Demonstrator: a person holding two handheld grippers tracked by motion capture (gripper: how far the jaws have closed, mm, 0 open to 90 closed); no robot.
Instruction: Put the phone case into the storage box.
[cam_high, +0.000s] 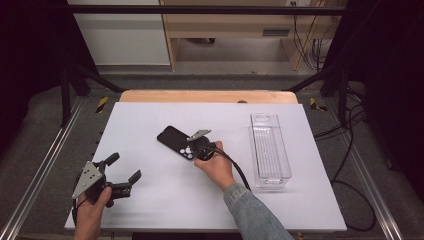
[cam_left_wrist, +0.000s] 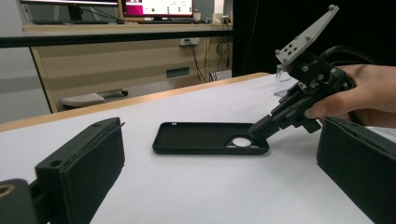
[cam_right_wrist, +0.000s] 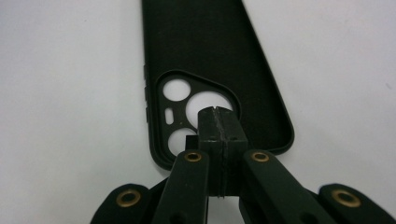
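White table (cam_high: 150, 200), phone case (cam_high: 172, 138) lying diagonally

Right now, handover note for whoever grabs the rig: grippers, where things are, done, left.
Right gripper: jaws shut on each other with nothing between them, tips down at the camera-cutout end of the black phone case; whether they touch it I cannot tell.
Left gripper: open, holding nothing, near the table's front left, pointing toward the case.
Phone case: flat on the white table, mid-table, open side up.
Clear tray: to the right, apart from the case, looks empty.
Done: nothing gripped or moved that I can see.
Left: probably grip the case and move it, perhaps to the tray.
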